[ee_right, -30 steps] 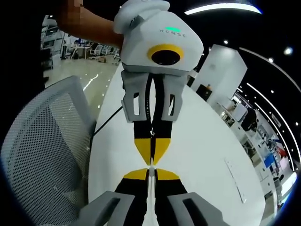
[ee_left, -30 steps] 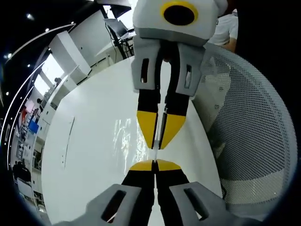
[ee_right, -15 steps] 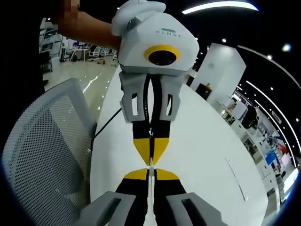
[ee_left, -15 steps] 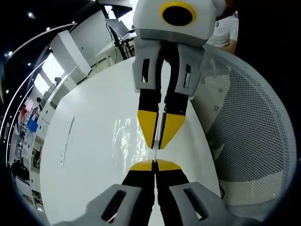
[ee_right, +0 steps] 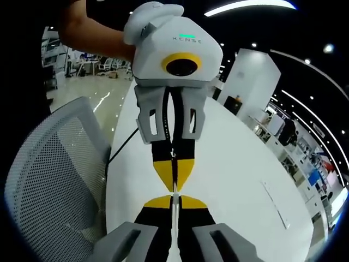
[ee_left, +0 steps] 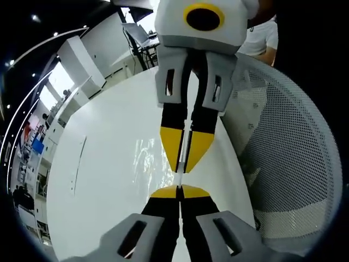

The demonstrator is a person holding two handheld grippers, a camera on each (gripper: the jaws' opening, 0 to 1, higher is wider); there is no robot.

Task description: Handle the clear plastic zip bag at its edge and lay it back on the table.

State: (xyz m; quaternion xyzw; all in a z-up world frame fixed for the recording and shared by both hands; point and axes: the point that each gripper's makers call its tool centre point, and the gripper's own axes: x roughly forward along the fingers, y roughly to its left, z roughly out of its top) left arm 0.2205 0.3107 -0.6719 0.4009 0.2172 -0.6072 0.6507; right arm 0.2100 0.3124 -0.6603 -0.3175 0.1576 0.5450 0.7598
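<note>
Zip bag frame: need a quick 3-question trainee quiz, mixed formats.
1. True or false: the left gripper is wide open.
2. What stands beside the white table? A) mesh chair B) cardboard box C) trolley
3. Fill in: the right gripper, tip to tip with the left, pinches the zip bag at its ____.

Key: 1 false, its jaws are shut on the bag; 2 A; 3 edge.

White mesh-backed chair [ee_left: 289,147] beside the white table [ee_left: 103,164]; black cable [ee_right: 121,147] across the table's edge.
</note>
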